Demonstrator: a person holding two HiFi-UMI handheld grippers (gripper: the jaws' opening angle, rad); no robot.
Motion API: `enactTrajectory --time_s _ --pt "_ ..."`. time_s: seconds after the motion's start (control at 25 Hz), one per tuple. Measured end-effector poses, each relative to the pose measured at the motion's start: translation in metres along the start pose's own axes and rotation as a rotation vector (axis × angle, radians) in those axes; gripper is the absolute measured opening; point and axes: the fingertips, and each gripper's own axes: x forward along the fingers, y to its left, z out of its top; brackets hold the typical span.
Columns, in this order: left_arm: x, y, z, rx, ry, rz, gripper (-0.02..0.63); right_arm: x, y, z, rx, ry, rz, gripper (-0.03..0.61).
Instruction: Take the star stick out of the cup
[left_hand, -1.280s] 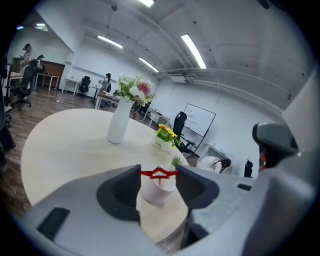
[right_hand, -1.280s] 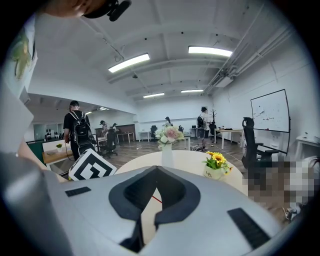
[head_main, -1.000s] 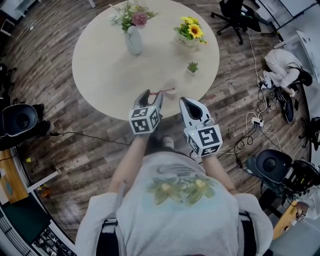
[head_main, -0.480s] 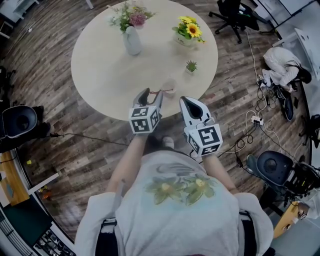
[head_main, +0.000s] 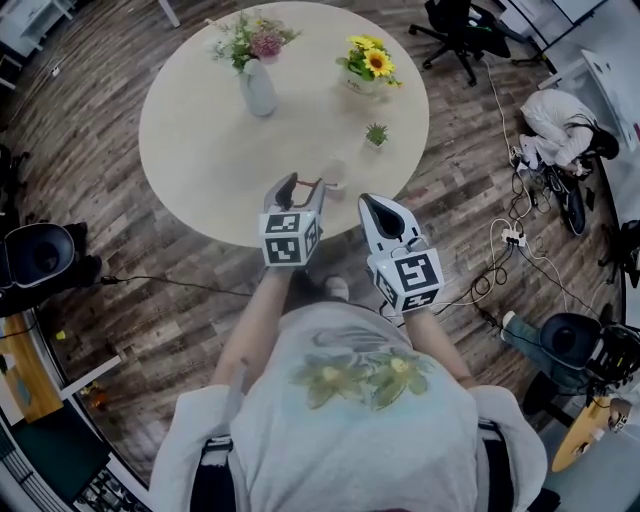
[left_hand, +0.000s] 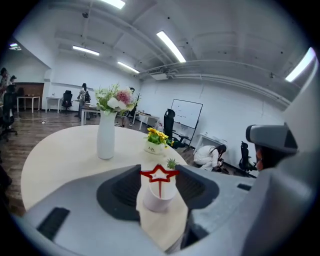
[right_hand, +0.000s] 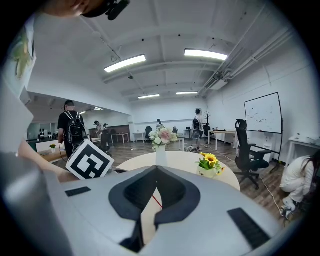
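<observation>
A red star stick (left_hand: 159, 173) stands in a small white cup (left_hand: 159, 199) near the front edge of the round table (head_main: 200, 150). My left gripper (left_hand: 159, 175) reaches over that edge, and its jaws hold the star by its side points while the thin stem still runs down into the cup. From the head view, the stick (head_main: 328, 184) shows as a red line between the left gripper (head_main: 303, 185) and the cup (head_main: 338, 172). My right gripper (head_main: 372, 200) hangs beside it, just off the table edge. Its tips (right_hand: 155, 169) are together with nothing in them.
On the table stand a white vase of flowers (head_main: 258, 88), a sunflower pot (head_main: 370, 70) and a tiny green plant (head_main: 376, 133). A person crouches on the floor at right (head_main: 560, 115), with cables (head_main: 515, 240) and office chairs (head_main: 460, 25) nearby.
The left gripper has rolled slightly on the star. The head view has shifted a little. The right gripper has not moved.
</observation>
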Motion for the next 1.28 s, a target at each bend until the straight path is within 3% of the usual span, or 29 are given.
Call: enactTrajectory --time_s 1.28 --pt "-0.005 -0.027 0.067 0.172 -0.103 -0.039 0.216 -0.002 -0.017 0.009 0.003 -0.014 -0.024 0.015"
